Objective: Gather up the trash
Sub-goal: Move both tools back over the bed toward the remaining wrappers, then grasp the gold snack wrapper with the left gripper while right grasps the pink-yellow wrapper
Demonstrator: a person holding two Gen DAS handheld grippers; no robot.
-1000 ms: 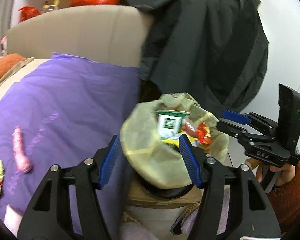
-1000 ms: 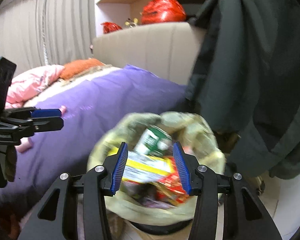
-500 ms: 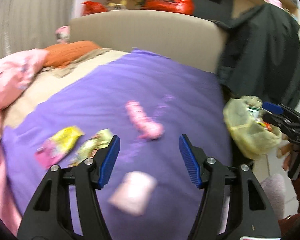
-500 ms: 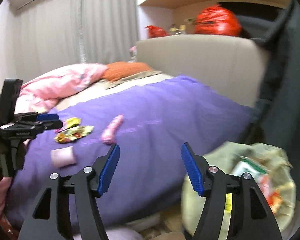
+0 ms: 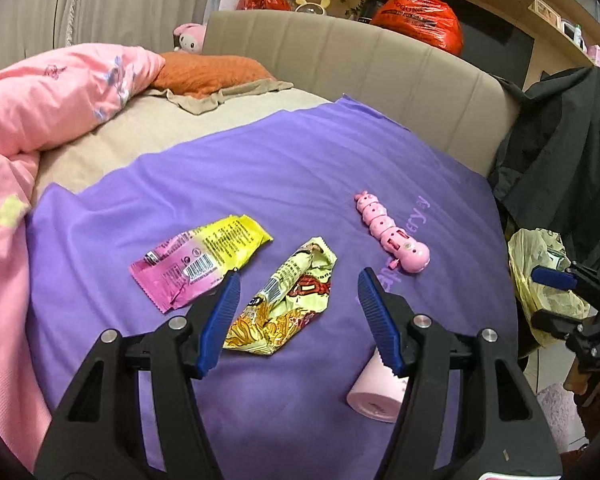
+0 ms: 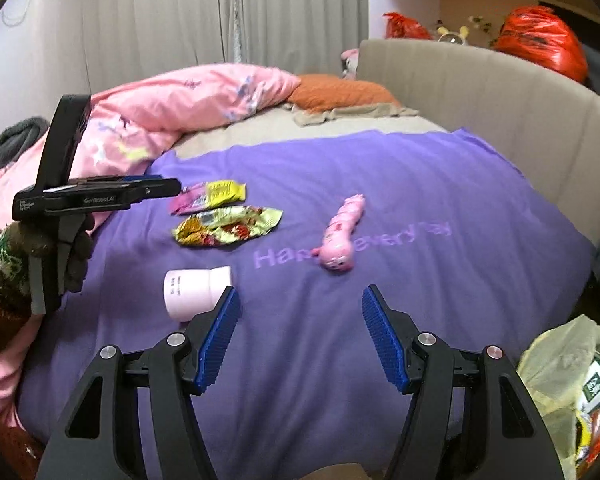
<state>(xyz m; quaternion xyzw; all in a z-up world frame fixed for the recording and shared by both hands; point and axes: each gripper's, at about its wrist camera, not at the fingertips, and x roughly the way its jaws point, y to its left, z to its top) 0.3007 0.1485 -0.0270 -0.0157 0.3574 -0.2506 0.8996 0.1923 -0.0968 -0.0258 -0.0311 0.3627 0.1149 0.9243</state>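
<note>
On the purple blanket [image 5: 260, 168] lie a pink-and-yellow wrapper [image 5: 200, 264] [image 6: 210, 196] and a crumpled yellow wrapper [image 5: 288, 304] [image 6: 228, 226]. My left gripper [image 5: 298, 292] [image 6: 168, 190] hovers open above the crumpled one, holding nothing. A pale pink cup [image 5: 374, 394] [image 6: 196, 290] lies on its side nearby. My right gripper [image 6: 300, 300] [image 5: 540, 298] stands open and empty over bare blanket. It is close to the yellowish trash bag [image 6: 560, 380] [image 5: 540, 280], which is full of packets and sits past the bed's right edge.
A pink caterpillar toy [image 5: 392, 236] [image 6: 342, 236] lies on the blanket. A pink duvet [image 5: 40, 100] is heaped at the left, and an orange pillow [image 5: 208, 74] rests by the beige headboard [image 5: 360, 60]. A dark jacket [image 5: 560, 140] hangs at the right.
Both grippers have swung away from the trash bag to over the bed. The right jaws, earlier around a yellow packet above the bag, have widened and are empty.
</note>
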